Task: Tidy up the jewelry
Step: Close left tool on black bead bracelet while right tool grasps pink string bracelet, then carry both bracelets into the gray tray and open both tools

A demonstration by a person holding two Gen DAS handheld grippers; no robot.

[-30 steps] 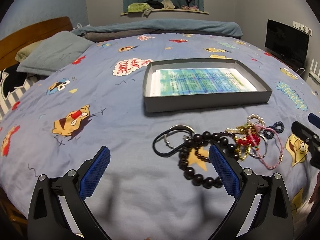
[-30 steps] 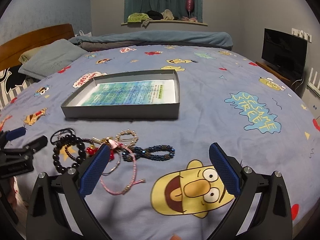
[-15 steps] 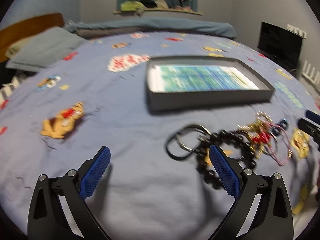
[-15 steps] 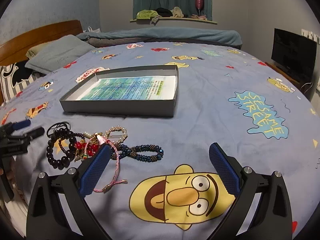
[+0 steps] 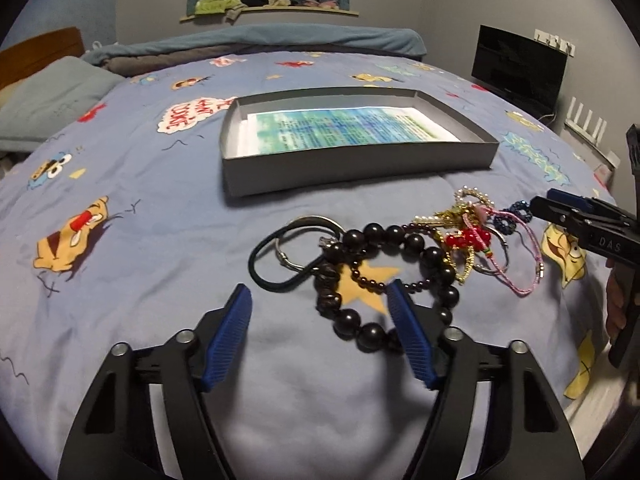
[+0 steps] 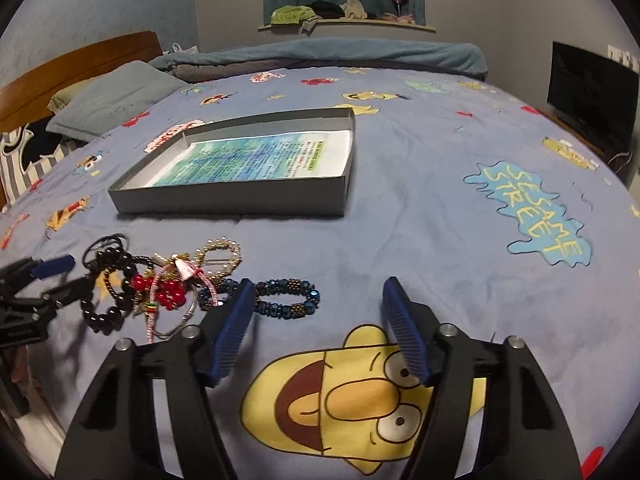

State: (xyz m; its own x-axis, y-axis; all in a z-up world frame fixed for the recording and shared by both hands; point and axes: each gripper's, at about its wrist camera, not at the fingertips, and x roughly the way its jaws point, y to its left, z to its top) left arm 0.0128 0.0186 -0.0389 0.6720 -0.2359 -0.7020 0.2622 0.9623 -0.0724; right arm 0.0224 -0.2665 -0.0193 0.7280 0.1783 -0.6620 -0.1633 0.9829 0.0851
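A pile of jewelry lies on the blue cartoon bedspread: a black bead bracelet [image 5: 404, 240], a black hair tie with a metal ring [image 5: 276, 258], red beads [image 5: 464, 238], a pink cord [image 5: 520, 264] and a blue bead bracelet [image 6: 286, 300]. A shallow grey box [image 5: 360, 162] with a printed sheet inside sits behind the pile; it also shows in the right wrist view [image 6: 240, 200]. My left gripper [image 5: 320, 336] is open, low over the bedspread beside the black beads. My right gripper [image 6: 320, 328] is open and empty, just right of the pile.
A grey pillow [image 6: 112, 100] and wooden headboard [image 6: 72, 64] are at the left. A folded blanket [image 5: 260, 44] lies along the far edge. A dark screen [image 5: 518, 62] stands at the right. A window sill with clothes is behind.
Both grippers have narrowed from wide open to a smaller opening. The left gripper has moved closer to the black bead bracelet. The right gripper has shifted toward the pile.
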